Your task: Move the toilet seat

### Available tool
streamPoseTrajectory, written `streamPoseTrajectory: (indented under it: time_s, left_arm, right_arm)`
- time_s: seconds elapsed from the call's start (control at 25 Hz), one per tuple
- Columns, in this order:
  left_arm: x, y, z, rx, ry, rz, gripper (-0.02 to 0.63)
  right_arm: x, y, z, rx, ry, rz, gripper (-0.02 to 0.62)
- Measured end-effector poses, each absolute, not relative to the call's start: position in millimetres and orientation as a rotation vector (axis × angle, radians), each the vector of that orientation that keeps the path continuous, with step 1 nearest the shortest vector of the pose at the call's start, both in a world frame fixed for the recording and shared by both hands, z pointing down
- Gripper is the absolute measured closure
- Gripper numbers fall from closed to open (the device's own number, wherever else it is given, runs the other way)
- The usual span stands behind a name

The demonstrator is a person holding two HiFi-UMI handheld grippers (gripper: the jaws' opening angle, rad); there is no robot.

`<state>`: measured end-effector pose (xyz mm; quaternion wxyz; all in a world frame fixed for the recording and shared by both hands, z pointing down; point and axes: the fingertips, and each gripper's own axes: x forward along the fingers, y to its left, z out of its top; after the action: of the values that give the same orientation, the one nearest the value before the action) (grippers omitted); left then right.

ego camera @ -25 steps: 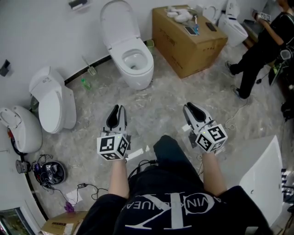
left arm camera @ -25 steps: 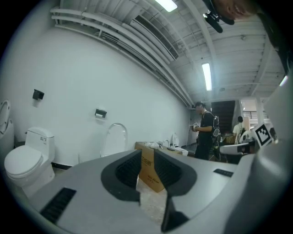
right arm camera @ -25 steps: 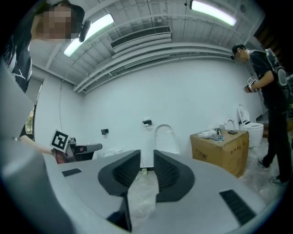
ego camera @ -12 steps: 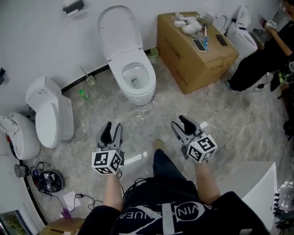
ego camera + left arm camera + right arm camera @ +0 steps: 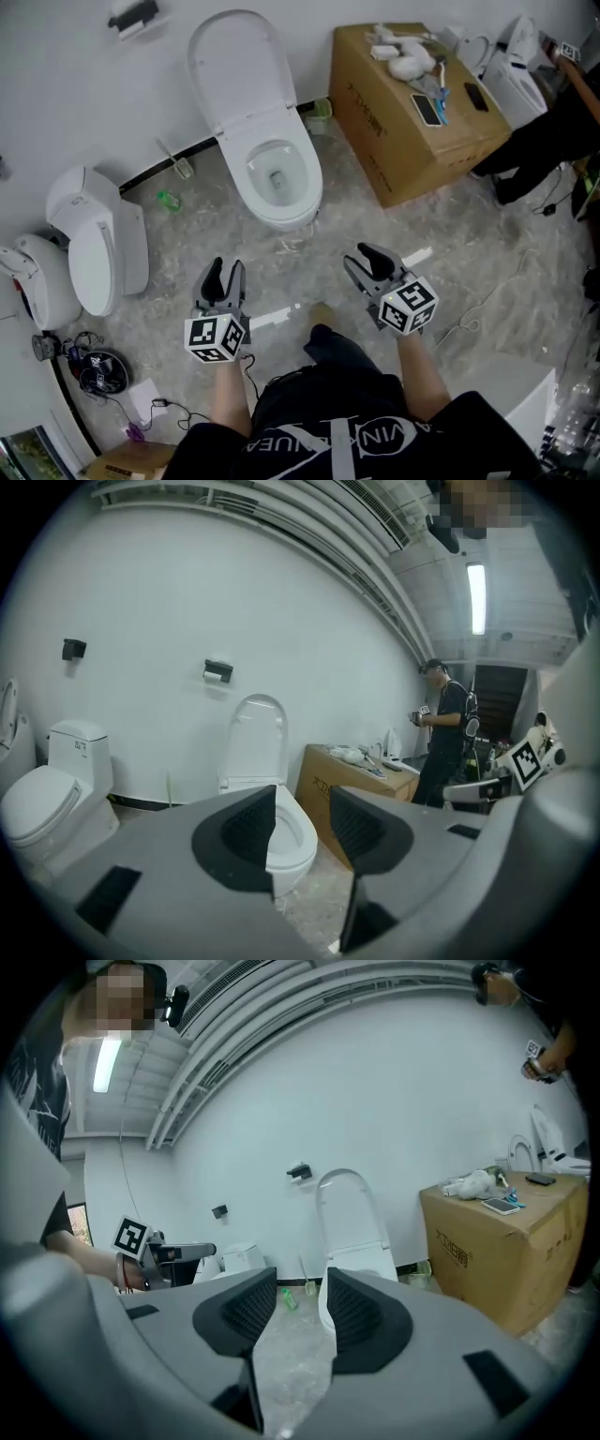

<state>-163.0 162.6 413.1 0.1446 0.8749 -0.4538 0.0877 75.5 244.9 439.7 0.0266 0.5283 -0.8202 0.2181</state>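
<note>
Toilet seat (image 5: 234, 70) standing raised behind bowl (image 5: 277, 178); left tongs (image 5: 223, 277) pointing straight at it, just opening; right tongs (image 5: 367, 261) narrowing slightly; both apart, empty.

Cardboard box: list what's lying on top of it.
On the cardboard box lie a white bundle, a phone, a second, darker phone and a thin blue item, too small to name. What the bundle covers, and the box's inside, cannot be seen.
</note>
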Motion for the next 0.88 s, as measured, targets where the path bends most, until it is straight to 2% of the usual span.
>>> streamPoseTrajectory:
  time_s: [0.24, 0.56, 0.88]
  left_arm:
    - [-153.1, 135.8, 436.1, 2.454, -1.328, 0.258, 0.434]
    - [-165.4, 119.8, 490.5, 2.366, -1.311, 0.372, 0.434]
    - [-145.5, 90.0, 586.8, 2.33, -1.142, 0.533, 0.434]
  right_arm:
    - [87.5, 211.8, 476.1, 1.556, -2.514, 0.768, 0.419]
    - [64.0, 178.5, 518.6, 1.437, -2.497, 0.856, 0.42]
    - [57.8, 146.3, 599.6, 1.38, -2.379, 0.981, 0.42]
